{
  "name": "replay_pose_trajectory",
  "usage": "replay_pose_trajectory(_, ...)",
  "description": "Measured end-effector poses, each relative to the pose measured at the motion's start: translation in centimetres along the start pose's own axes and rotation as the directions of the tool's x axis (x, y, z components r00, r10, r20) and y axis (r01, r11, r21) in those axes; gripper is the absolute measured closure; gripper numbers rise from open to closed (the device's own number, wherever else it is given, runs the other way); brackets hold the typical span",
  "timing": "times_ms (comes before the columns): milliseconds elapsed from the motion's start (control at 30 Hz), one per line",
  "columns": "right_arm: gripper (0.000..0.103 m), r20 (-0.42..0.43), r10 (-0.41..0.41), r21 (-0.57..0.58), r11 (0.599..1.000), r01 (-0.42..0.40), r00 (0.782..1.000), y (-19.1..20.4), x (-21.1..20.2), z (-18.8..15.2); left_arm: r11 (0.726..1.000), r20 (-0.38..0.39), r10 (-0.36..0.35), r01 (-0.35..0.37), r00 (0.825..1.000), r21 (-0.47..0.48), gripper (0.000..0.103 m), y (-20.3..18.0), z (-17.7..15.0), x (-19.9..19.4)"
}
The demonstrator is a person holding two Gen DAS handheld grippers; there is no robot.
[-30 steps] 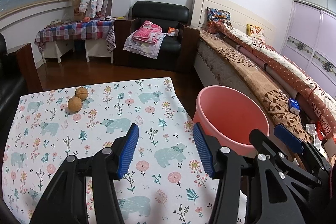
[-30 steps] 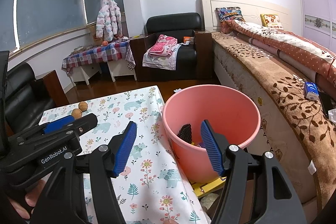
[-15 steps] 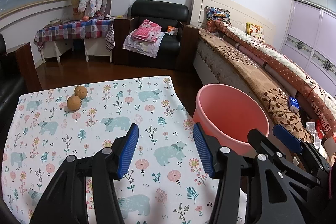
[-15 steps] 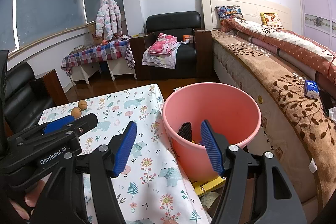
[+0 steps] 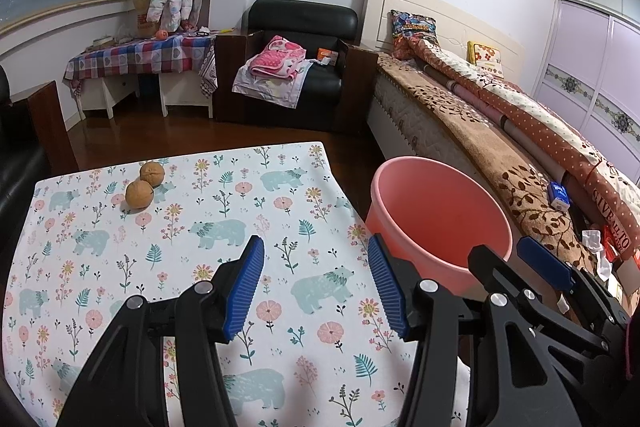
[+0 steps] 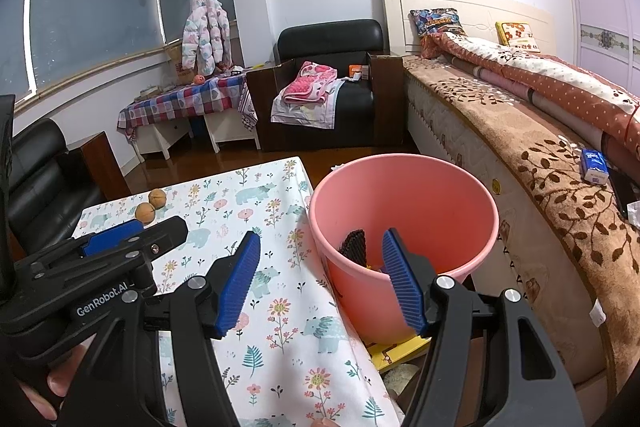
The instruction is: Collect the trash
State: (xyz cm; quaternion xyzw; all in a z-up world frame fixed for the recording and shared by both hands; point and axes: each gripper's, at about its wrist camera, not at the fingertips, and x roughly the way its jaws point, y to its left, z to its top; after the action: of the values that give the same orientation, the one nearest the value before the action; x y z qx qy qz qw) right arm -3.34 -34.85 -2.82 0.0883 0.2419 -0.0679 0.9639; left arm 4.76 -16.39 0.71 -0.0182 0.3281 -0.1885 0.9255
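A pink bucket (image 5: 440, 219) stands on the floor right of the table; it also shows in the right wrist view (image 6: 404, 211), with a dark mesh piece (image 6: 354, 247) and other scraps inside. Two brown walnuts (image 5: 145, 183) lie at the far left of the floral tablecloth (image 5: 224, 211); they also show in the right wrist view (image 6: 151, 205). My left gripper (image 5: 316, 287) is open and empty above the table's near side. My right gripper (image 6: 320, 279) is open and empty, near the bucket's front rim.
A bed with blankets (image 6: 540, 115) runs along the right, close to the bucket. A black armchair (image 5: 300, 67) with pink cloth and a checked side table (image 5: 140, 55) stand at the back. A yellow flat item (image 6: 396, 347) lies under the bucket.
Both grippers have drifted back and up very slightly; nothing was taken hold of or let go.
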Motion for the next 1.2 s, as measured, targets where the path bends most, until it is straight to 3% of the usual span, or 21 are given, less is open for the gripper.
replay_pose_trajectory(1200,0.039,-0.007,0.0,-0.001,1.0,0.0,1.0,-0.1,0.1,0.3,1.0,-0.017,-0.005,0.005,1.0,0.0,0.05,-0.2,-1.0,0.1)
